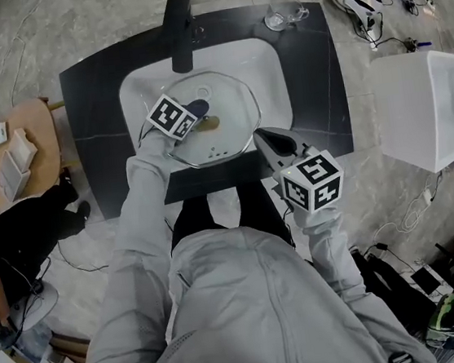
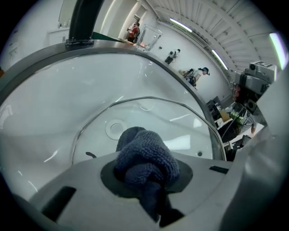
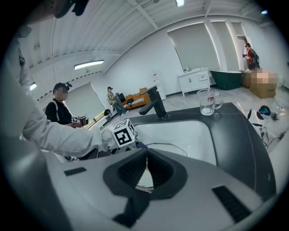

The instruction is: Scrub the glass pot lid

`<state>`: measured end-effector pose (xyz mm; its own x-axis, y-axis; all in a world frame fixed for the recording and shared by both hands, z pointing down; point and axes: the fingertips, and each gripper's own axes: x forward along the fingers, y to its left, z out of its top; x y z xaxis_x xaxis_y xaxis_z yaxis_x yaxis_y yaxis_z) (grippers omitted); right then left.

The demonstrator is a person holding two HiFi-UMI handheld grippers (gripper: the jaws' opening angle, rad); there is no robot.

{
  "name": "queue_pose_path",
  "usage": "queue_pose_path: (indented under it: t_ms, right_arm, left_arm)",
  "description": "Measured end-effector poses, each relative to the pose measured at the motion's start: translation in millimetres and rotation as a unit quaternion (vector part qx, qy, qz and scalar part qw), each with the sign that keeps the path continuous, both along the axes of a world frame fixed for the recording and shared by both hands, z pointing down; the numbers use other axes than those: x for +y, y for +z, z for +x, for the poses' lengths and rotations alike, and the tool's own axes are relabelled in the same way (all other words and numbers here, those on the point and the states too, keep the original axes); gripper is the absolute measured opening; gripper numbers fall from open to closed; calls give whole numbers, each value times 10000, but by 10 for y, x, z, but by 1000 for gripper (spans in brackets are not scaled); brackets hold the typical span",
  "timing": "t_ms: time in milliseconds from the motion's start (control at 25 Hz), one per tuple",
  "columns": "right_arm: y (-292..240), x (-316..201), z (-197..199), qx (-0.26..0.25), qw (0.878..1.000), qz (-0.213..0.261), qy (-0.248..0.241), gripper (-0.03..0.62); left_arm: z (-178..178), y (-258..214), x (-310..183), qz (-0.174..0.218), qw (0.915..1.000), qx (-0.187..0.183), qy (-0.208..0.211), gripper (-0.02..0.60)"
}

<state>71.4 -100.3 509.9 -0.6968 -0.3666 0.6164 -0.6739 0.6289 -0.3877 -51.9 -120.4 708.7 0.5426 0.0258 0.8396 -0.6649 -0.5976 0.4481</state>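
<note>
**Head view.** Your left arm reaches forward toward 12 o'clock, so the left gripper [image 1: 197, 114] is down inside the white sink [image 1: 265, 57]. Your right arm is bent and held close to your body. The right gripper [image 1: 266, 141] hangs above the near edge of the dark worktop [image 1: 322, 83], pointing toward 11 o'clock and well apart from the left one. The glass pot lid [image 1: 225, 95] lies in the sink and fills most of the bowl. A dark blue cloth [image 1: 200, 106] sits on the lid at the tip of the left gripper. The black faucet [image 1: 180, 30] stands over the sink at 12 o'clock. A glass mug [image 1: 284, 11] stands on the worktop at about 1 o'clock.

**Left gripper view.** The fingers [image 2: 110, 173] are clamped on the bunched cloth [image 2: 146, 160], which bulges out ahead of them. Beyond it, at 12 o'clock, the lid [image 2: 149, 122] rests in the bowl with its metal rim curving round it. You cannot tell here whether the cloth is touching the glass.

**Right gripper view.** The fingers [image 3: 131, 169] are drawn together with only a sliver of light between the pads, and they hold nothing. Past them at 12 o'clock you see the lid's rim [image 3: 158, 145], and at 11 o'clock the left gripper's marker cube [image 3: 124, 132].
</note>
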Motion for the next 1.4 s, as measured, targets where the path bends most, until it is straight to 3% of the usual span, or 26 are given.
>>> queue_pose_path:
  t_ms: [480, 960, 1400]
  right_arm:
    - [-191, 315, -152, 48, 9986, 274, 450, 31]
    - [-335, 611, -302, 35, 9956, 478, 805, 31]
    - [-367, 777, -459, 29, 9949, 583, 817, 30]
  left_arm:
    - [71, -240, 485, -351, 9948, 469, 837, 82]
    - [143, -588, 896, -747, 9771, 1155, 1625, 83]
    - [178, -920, 1073, -599, 9586, 1477, 2361, 83]
